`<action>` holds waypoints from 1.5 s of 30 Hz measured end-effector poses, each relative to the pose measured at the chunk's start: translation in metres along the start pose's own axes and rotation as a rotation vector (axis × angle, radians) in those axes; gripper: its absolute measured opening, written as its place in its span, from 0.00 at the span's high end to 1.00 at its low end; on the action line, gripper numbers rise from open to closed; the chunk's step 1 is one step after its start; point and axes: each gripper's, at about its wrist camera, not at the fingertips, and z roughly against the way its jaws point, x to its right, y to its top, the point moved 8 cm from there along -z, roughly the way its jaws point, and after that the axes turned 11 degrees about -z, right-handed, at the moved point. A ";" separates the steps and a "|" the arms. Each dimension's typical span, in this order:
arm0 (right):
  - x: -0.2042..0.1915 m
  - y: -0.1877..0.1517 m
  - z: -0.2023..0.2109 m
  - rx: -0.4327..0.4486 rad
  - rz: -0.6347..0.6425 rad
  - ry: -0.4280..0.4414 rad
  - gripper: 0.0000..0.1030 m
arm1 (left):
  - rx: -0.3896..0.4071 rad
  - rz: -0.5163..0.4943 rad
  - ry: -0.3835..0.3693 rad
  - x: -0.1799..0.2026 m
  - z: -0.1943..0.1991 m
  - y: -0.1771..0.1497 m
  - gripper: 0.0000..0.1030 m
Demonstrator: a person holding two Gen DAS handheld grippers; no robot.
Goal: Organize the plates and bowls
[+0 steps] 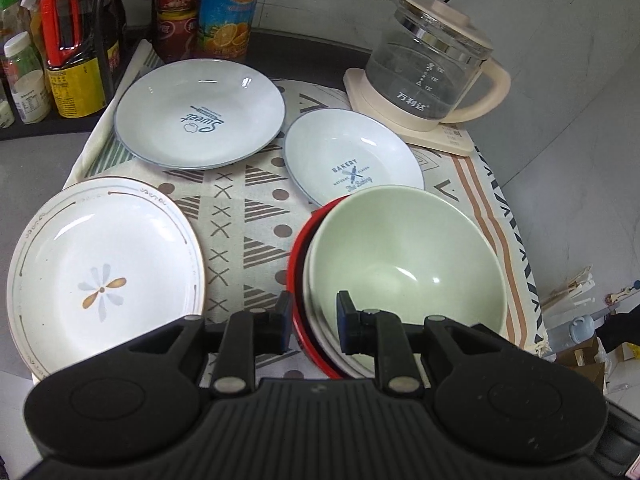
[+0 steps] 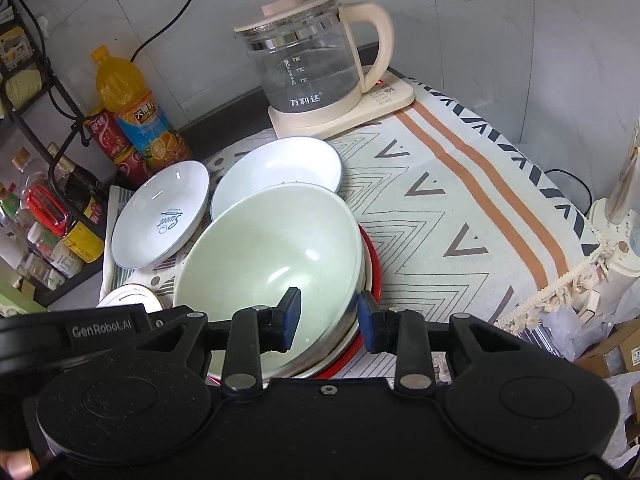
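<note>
A pale green bowl [image 1: 404,264] sits nested on a white bowl and a red bowl [image 1: 298,256] at the front right of the cloth. My left gripper [image 1: 314,326] straddles the near left rims of this stack, one jaw inside and one outside, apparently gripping. My right gripper [image 2: 329,322] straddles the stack's right rims the same way; the green bowl [image 2: 272,248] fills that view. A "Sweet" plate [image 1: 200,114], a "Bakery" plate [image 1: 352,160] and a flower plate [image 1: 104,272] lie separately on the cloth.
A glass kettle [image 1: 432,64] on its cream base stands at the back right. Bottles and cans [image 1: 224,8] and a rack of condiments [image 1: 60,52] line the back left. The patterned cloth [image 2: 460,208] stretches to the right of the stack. The table edge is close on the right.
</note>
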 end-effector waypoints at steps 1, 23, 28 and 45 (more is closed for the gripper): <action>0.002 -0.001 0.000 -0.001 -0.002 -0.002 0.69 | -0.003 0.004 0.001 -0.002 0.000 -0.001 0.81; -0.006 -0.028 0.018 -0.014 -0.027 0.001 0.48 | 0.050 0.004 0.069 -0.048 0.045 -0.022 0.27; -0.027 -0.033 0.028 -0.014 0.010 0.041 0.34 | 0.044 0.015 0.086 -0.066 0.053 -0.031 0.22; -0.103 -0.053 0.022 -0.056 0.201 0.135 0.15 | 0.058 0.170 0.175 -0.140 0.077 -0.045 0.21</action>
